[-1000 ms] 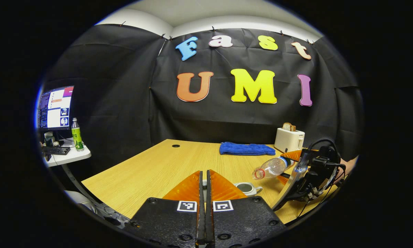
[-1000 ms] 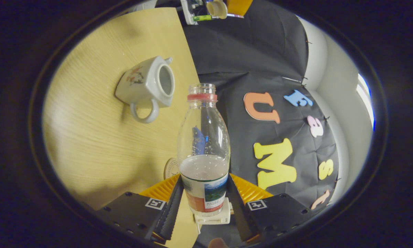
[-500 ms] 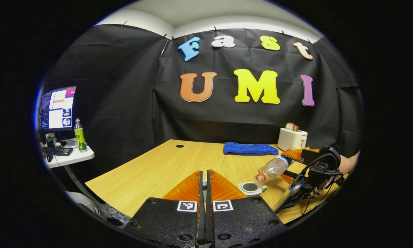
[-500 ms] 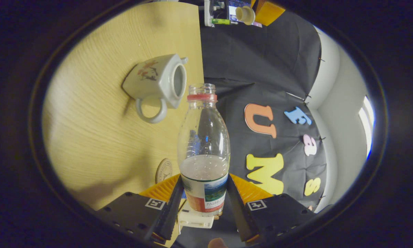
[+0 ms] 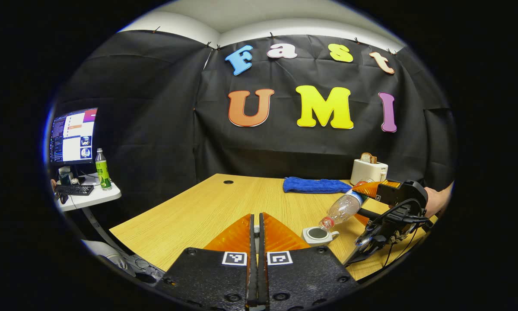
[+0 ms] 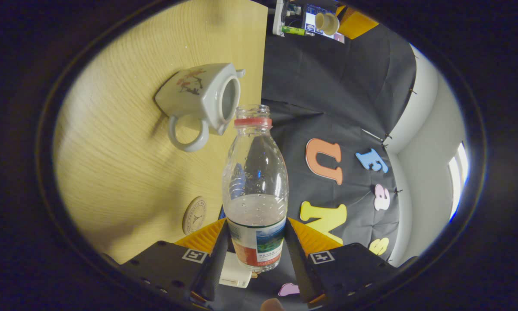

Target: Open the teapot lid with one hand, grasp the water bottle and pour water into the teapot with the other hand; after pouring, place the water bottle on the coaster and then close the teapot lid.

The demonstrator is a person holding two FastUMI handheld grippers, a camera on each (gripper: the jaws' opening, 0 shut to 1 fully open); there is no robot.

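Right claw (image 6: 255, 255) clamps the water bottle (image 6: 255, 190) by its labelled lower body, both fingers pressing the sides. In left gripper view the right claw (image 5: 371, 190) sits at the table's right side, hand (image 5: 436, 201) behind it, bottle (image 5: 343, 208) tipped neck-down with the uncapped mouth just above the open teapot (image 5: 318, 235). In right gripper view the bottle mouth sits just beside the teapot (image 6: 202, 97) opening; touching or not, can't tell. Teapot is lidless, handle toward the claw. Round coaster (image 6: 194, 215) lies on the table near the claw.

Left claw (image 5: 257, 242) is held low over the table's near edge, fingers pressed together; whether the lid is pinched between them, can't tell.

Wooden table (image 5: 207, 211); blue towel (image 5: 316, 185) and white toaster (image 5: 368, 171) at the far edge. Side desk with monitor (image 5: 72, 136) and green bottle (image 5: 103, 170) at left.
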